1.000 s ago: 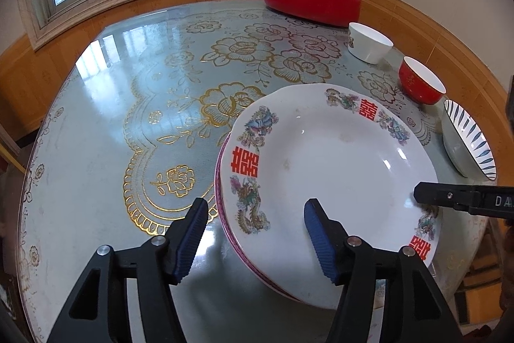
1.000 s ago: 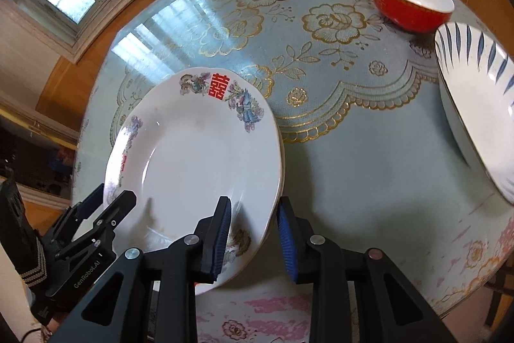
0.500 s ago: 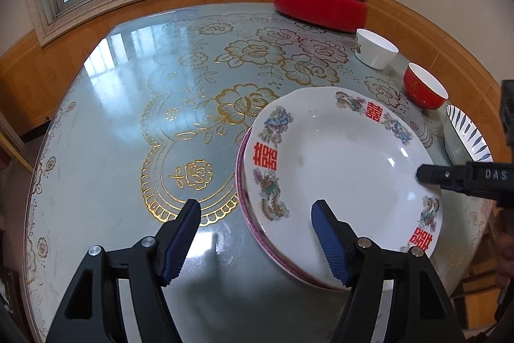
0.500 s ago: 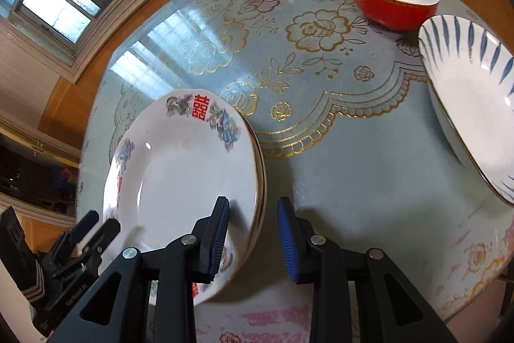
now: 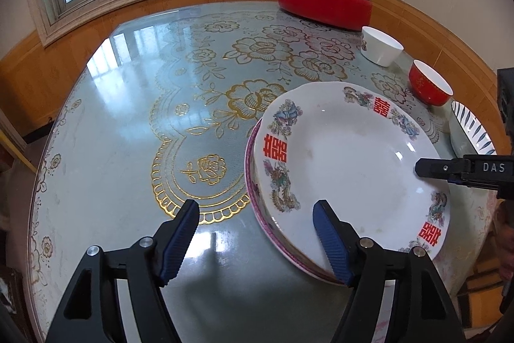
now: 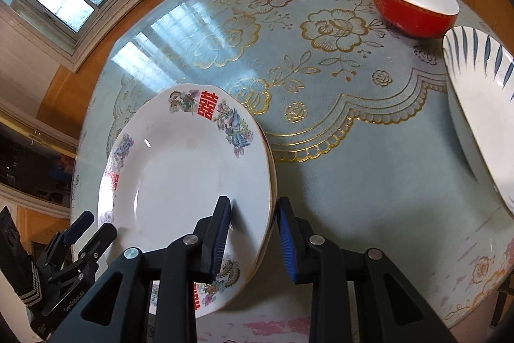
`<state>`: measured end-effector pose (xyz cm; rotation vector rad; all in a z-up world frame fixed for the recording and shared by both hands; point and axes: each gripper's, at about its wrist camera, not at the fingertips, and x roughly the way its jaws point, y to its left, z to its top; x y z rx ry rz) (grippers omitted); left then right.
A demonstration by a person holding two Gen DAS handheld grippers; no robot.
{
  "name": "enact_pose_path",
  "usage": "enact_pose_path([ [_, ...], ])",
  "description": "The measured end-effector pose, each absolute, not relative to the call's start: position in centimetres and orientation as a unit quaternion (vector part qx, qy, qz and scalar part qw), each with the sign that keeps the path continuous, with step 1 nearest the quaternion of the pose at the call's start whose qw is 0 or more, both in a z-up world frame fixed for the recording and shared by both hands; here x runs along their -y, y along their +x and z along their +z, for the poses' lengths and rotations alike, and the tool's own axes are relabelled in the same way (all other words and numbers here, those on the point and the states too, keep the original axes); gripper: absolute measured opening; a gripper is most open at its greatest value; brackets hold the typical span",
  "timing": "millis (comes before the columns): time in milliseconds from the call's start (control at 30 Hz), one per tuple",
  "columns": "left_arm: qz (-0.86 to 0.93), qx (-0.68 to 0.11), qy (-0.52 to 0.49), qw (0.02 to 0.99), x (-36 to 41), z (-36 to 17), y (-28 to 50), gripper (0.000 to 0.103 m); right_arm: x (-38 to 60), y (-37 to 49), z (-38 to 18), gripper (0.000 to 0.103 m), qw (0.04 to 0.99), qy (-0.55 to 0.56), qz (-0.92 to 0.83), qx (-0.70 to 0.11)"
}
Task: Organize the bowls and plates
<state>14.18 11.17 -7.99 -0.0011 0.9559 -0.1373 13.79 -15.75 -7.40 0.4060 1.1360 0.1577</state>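
The right gripper [image 6: 253, 214] has opened wider around the white plate [image 5: 350, 163], red-charactered, stacked on a pink-rimmed plate [image 5: 252, 195]; left gripper [image 5: 257, 216] fingers spread.

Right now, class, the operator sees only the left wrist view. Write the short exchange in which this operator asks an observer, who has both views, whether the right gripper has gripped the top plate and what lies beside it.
Operator: Is the right gripper clamped on the top plate?
Observer: No. In the right wrist view the right gripper is open, with one pad over the top plate and the other outside its rim.
Operator: Is anything close on that outer side?
Observer: Not close. The striped dish sits apart from the stack, with bare table between them.
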Motion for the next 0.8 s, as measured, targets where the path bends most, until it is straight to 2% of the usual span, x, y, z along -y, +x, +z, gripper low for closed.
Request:
enact_pose_path([
  [267,-0.052,-0.465,-0.005,0.884,-12.0,-8.2,14.4,0.074,13.3,14.6,-7.9,0.029,0.814,0.21,0.09,-0.534],
  [400,-0.047,-0.446,-0.011,0.894,-12.1,-6.6,14.1,0.074,13.9,14.5,-7.6,0.029,0.807,0.23,0.096,-0.536],
  [533,-0.047,-0.429,-0.035,0.902,-11.2,-4.2,14.4,0.074,16.1,13.6,-4.9,0.03,0.829,0.215,0.095,-0.508],
  [667,-0.06,-0.396,-0.036,0.916,-8.0,-1.2,15.3,0.083,20.7,13.2,-1.5,0.03,0.856,0.195,0.081,-0.472],
  [800,-0.081,-0.383,-0.036,0.919,-3.2,0.7,16.7,0.086,26.8,12.9,0.8,0.031,0.87,0.195,0.056,-0.45],
])
